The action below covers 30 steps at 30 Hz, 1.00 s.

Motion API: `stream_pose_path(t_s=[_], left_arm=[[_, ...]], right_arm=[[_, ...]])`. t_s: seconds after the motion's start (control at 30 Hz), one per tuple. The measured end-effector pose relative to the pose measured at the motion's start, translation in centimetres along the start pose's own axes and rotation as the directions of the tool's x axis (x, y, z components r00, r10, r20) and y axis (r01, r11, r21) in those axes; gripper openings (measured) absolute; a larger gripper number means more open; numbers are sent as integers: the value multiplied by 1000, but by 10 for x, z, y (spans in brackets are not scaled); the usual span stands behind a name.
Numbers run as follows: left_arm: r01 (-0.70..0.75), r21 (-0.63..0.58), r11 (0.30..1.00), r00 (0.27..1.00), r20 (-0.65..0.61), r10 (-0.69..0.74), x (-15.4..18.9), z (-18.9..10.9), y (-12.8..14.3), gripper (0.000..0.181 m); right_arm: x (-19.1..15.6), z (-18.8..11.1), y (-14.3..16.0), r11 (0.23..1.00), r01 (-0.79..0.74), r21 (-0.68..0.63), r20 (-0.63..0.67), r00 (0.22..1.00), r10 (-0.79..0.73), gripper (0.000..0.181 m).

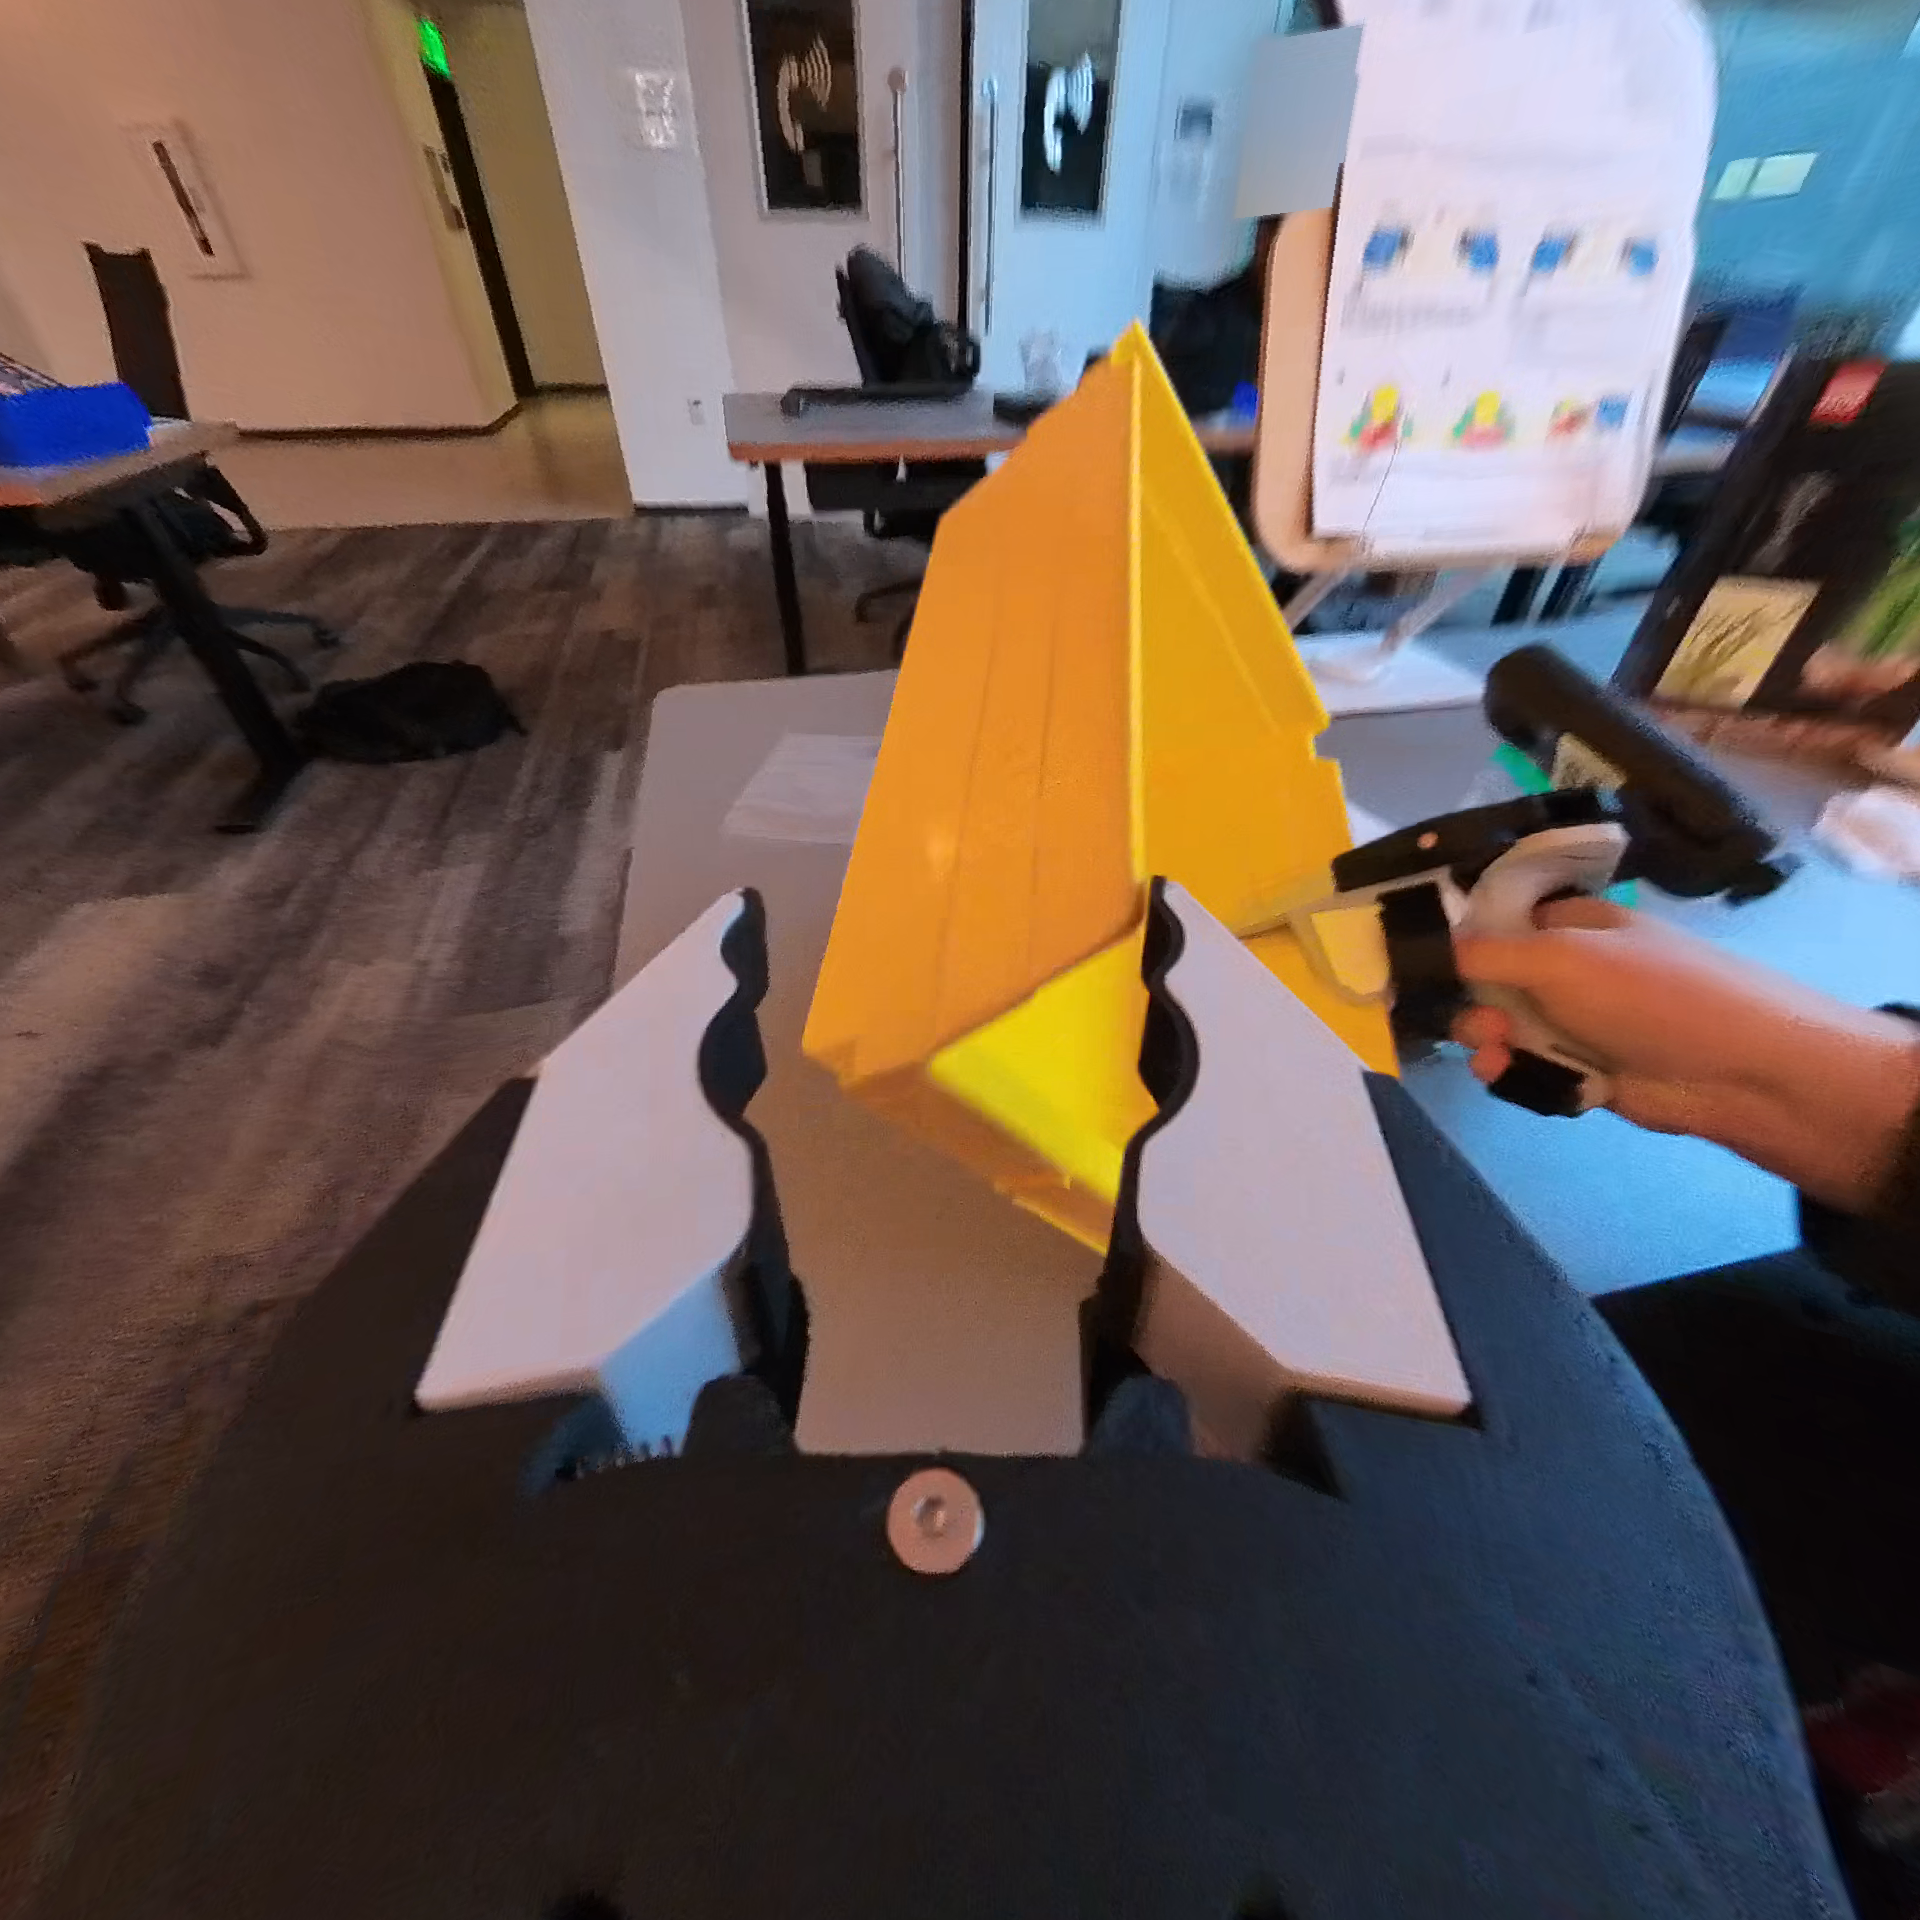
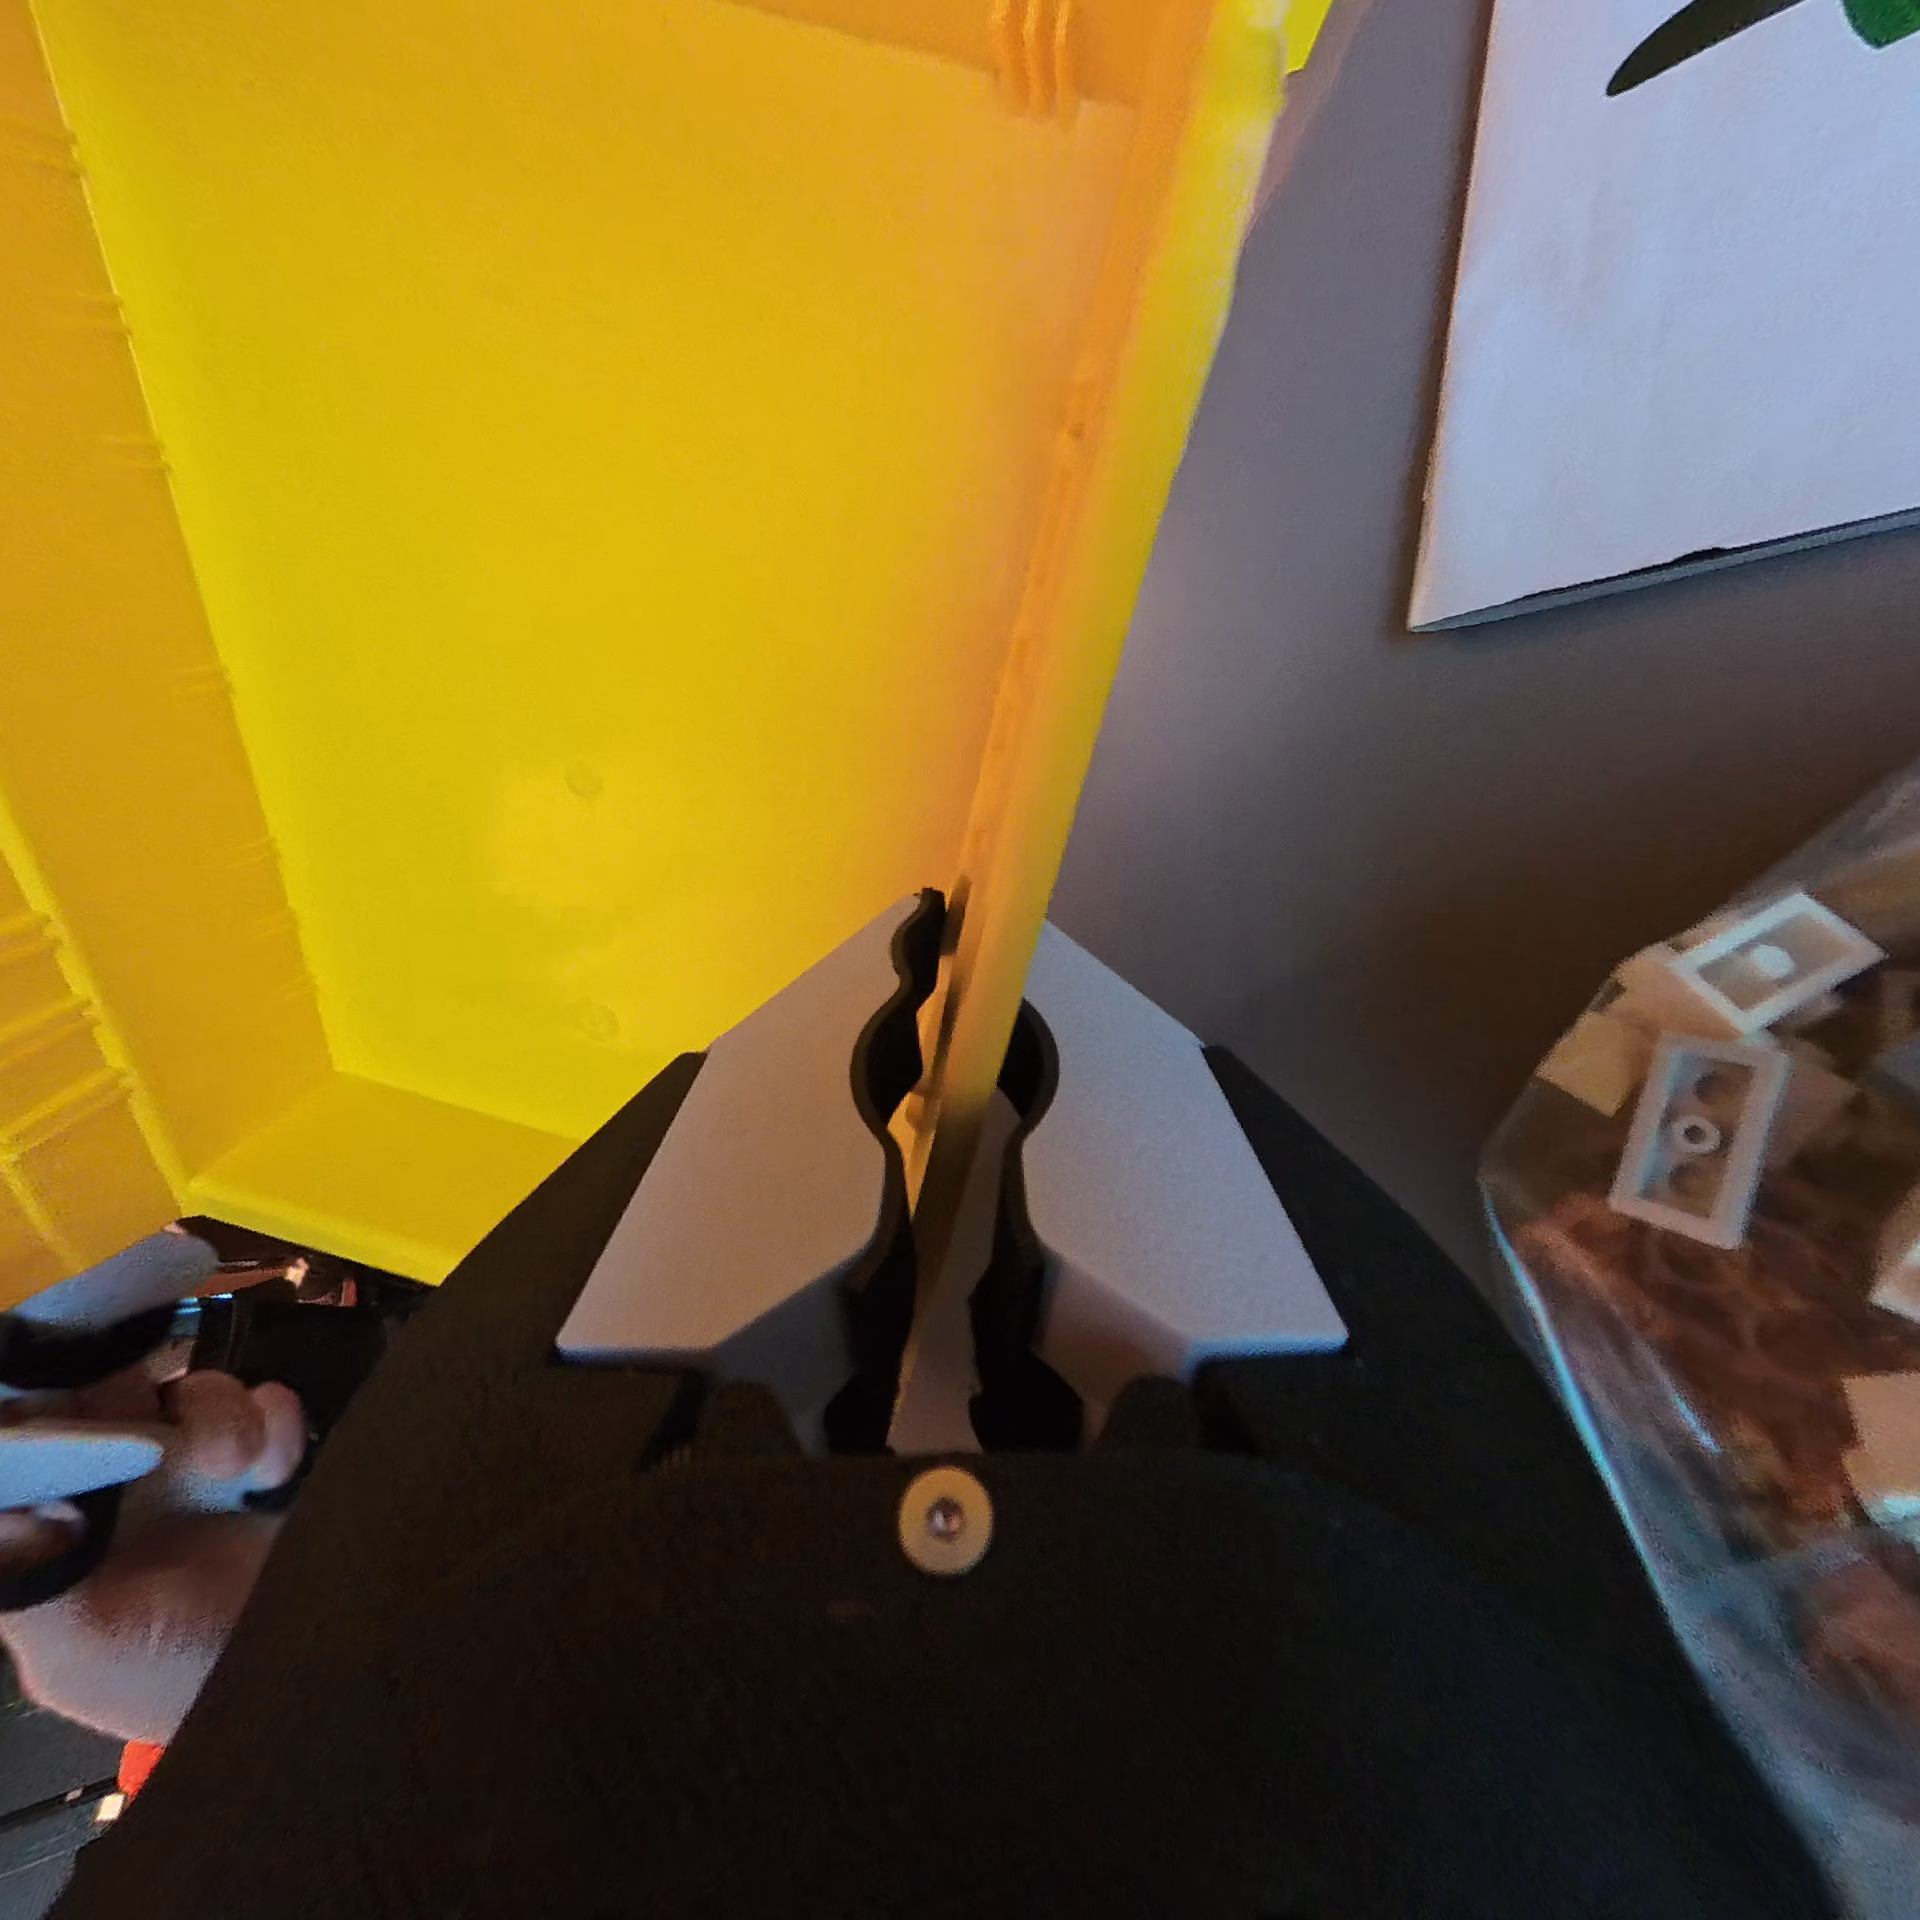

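Observation:
A yellow plastic bin [image 1: 1049, 727] stands tilted up on one end on the grey table [image 1: 707, 790]. My left gripper [image 1: 951, 899] is open. The bin's lower corner lies between its fingers, close to the right finger [image 1: 1247, 1091] and clear of the left finger [image 1: 644, 1091]. My right gripper [image 2: 982, 925] is shut on the bin's side wall [image 2: 1091, 520], with the bin's inside [image 2: 582, 520] to its left. In the left wrist view the right gripper [image 1: 1262, 920] shows at the bin's right edge, held by a hand [image 1: 1621, 997].
A clear container [image 2: 1714, 1195] of tan and grey bricks stands close on the right. A white sheet [image 2: 1662, 364] lies beyond it. A paper [image 1: 800, 790] lies on the table. A picture board [image 1: 1486, 312] and a dark box [image 1: 1787, 540] stand behind. There is about 25 cm between the tips of the two grippers.

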<state>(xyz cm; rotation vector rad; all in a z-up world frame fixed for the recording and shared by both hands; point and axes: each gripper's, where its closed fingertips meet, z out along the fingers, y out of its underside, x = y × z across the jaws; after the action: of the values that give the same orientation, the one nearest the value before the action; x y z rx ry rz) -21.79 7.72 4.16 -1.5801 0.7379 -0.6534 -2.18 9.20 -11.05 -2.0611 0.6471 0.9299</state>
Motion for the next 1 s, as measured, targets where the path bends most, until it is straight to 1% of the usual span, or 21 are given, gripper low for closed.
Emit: stream_pose_path(t_s=[0.07, 0.1, 0.13, 0.17, 0.2, 0.23, 0.27, 0.33, 0.4, 0.43, 0.47, 0.5, 0.53, 0.6, 0.67, 0.73, 0.83, 0.93, 1.0], left_arm=[[96, 126, 987, 995, -52, -90, -2, -16, 8, 72], [152, 185, 971, 987, -79, -140, -3, -20, 12, 77], [203, 173, 964, 977, -98, -189, -3, -18, 22, 82], [225, 110, 968, 970, -113, -213, 0, -12, 39, 84], [229, 47, 972, 968, -116, -222, 3, -4, 55, 90], [241, 14, 971, 965, -115, -238, 6, 3, 67, 99], [262, 6, 965, 958, -126, -260, 10, 10, 74, 105], [304, 4, 953, 939, -168, -299, 17, 23, 82, 108], [343, -26, 939, 917, -208, -341, 21, 35, 89, 107], [365, -32, 931, 904, -229, -362, 21, 41, 90, 102], [396, -26, 918, 883, -262, -388, 22, 44, 89, 88], [426, -15, 905, 854, -322, -408, 26, 45, 85, 69], [454, -7, 891, 828, -367, -424, 28, 46, 83, 68], [479, -15, 878, 804, -394, -445, 27, 47, 85, 68], [446, -40, 894, 815, -395, -424, 30, 48, 86, 67], [398, -23, 917, 835, -406, -373, 34, 47, 80, 67], [374, 32, 927, 839, -437, -323, 37, 47, 56, 68], [386, 105, 917, 820, -494, -288, 44, 52, 20, 67], [394, 135, 909, 805, -527, -271, 52, 60, -3, 67]], right_arm=[[0, 0, 0, 1000, 6, 6, 2, 1000, -6, 5], [-1, 0, -1, 1000, 9, 8, 4, 1000, -9, 4], [-2, 1, -1, 1000, 12, 11, 7, 1000, -12, 4], [-3, 1, -1, 1000, 17, 12, 8, 1000, -17, 4], [-4, 1, -1, 1000, 21, 14, 8, 1000, -21, 4], [-5, 0, -1, 1000, 25, 17, 8, 1000, -25, 4], [-7, 0, -2, 999, 29, 20, 9, 1000, -29, 4], [-9, -2, -2, 999, 45, 25, 10, 999, -45, 4], [-12, -3, -2, 997, 63, 33, 17, 998, -63, 4], [-14, -4, -2, 997, 72, 38, 20, 997, -73, 4], [-15, -5, -2, 996, 81, 43, 24, 996, -82, 4], [-17, -5, -2, 995, 88, 48, 30, 996, -89, 4], [-18, -6, -2, 994, 91, 56, 27, 995, -93, 4], [-20, -9, -5, 994, 88, 70, 37, 995, -91, 4], [-22, -13, -8, 992, 94, 83, 42, 994, -98, 4], [-28, -19, -14, 985, 132, 110, 49, 989, -138, 4], [-45, -35, -27, 979, 138, 147, 87, 985, -152, 5], [-60, -55, -45, 977, 127, 173, 130, 980, -151, 4], [-67, -73, -62, 973, 127, 191, 144, 977, -156, 5]])
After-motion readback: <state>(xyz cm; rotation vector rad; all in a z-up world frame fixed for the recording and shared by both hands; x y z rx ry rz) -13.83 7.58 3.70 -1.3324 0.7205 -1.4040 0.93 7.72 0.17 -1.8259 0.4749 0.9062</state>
